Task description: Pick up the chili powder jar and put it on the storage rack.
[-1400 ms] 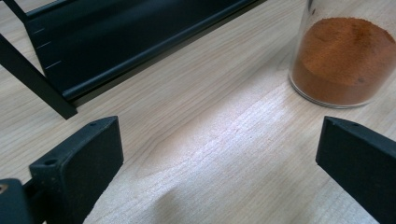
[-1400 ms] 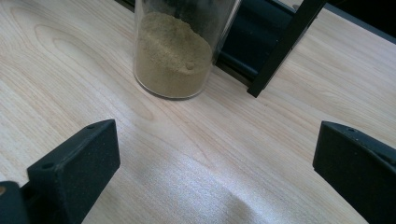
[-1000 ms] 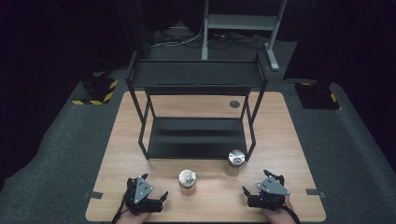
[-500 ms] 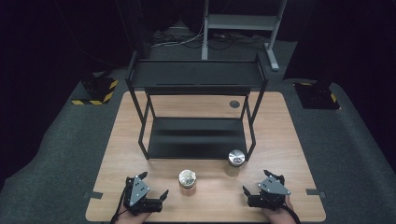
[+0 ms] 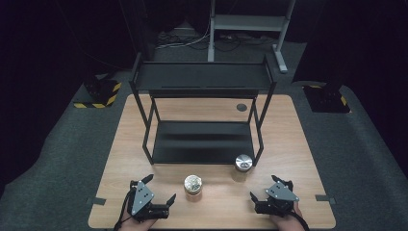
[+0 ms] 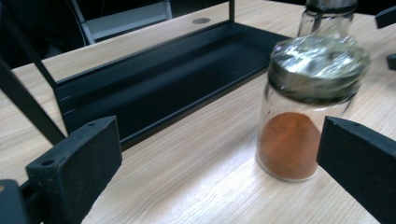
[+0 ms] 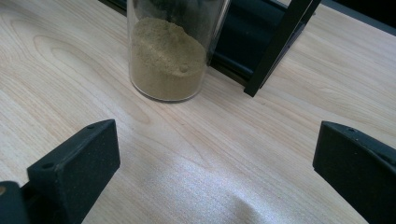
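Observation:
Two lidded glass jars stand on the wooden table in front of a black two-shelf rack (image 5: 202, 144). The jar of orange-red powder (image 5: 192, 185) (image 6: 303, 121) is just right of my left gripper (image 5: 161, 188) (image 6: 219, 158), which is open, with the jar ahead near its right jaw and untouched. The jar of tan powder (image 5: 243, 163) (image 7: 170, 56) stands by the rack's front right leg (image 7: 280, 46). My right gripper (image 5: 263, 186) (image 7: 215, 158) is open and empty, a little short of that jar.
The rack's lower shelf (image 6: 154, 79) lies low just behind the jars, and its upper shelf (image 5: 202, 77) overhangs it. The table's front edge (image 5: 211, 226) is close behind both hands. Bare wood lies between the two grippers.
The left gripper has shifted slightly near the orange jar. The right gripper and both jars stay where they were.

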{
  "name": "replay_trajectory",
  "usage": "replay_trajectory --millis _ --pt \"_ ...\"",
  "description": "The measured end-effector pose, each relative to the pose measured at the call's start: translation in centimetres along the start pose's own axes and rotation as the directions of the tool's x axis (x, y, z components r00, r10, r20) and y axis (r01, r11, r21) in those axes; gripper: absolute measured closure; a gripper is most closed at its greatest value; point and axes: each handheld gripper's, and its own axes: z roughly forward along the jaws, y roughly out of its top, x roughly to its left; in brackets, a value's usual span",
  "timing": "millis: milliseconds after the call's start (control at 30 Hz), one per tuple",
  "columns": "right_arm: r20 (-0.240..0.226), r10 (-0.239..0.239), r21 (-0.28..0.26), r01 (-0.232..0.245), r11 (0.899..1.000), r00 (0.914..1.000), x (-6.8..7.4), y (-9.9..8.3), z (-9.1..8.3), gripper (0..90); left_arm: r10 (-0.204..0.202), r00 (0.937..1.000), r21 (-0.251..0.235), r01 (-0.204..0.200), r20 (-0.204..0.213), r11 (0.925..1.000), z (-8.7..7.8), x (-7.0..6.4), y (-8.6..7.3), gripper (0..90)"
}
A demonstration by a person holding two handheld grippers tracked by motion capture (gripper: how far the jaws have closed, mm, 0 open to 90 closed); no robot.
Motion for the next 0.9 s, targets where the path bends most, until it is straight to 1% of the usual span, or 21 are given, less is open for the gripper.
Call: replay_trajectory --millis 300,533,900 --pt "0.002 0.002 -0.005 -0.002 1.0 1.0 0.0 -0.1 -0.1 0.0 0.023 0.9994 -0.013 -0.023 0.026 0.9997 0.2 -0.1 1.2 0.4" --pt "0.003 -0.002 -0.005 0.002 1.0 1.0 0.0 -0.1 0.0 0.0 0.021 0.9988 -0.035 -0.019 0.045 0.9992 0.6 -0.4 1.7 0.4" --pt "0.002 0.002 -0.005 -0.002 1.0 1.0 0.0 -0.1 -0.1 0.0 0.037 0.9966 -0.054 -0.033 0.074 0.998 1.7 -1.1 2.4 0.4"
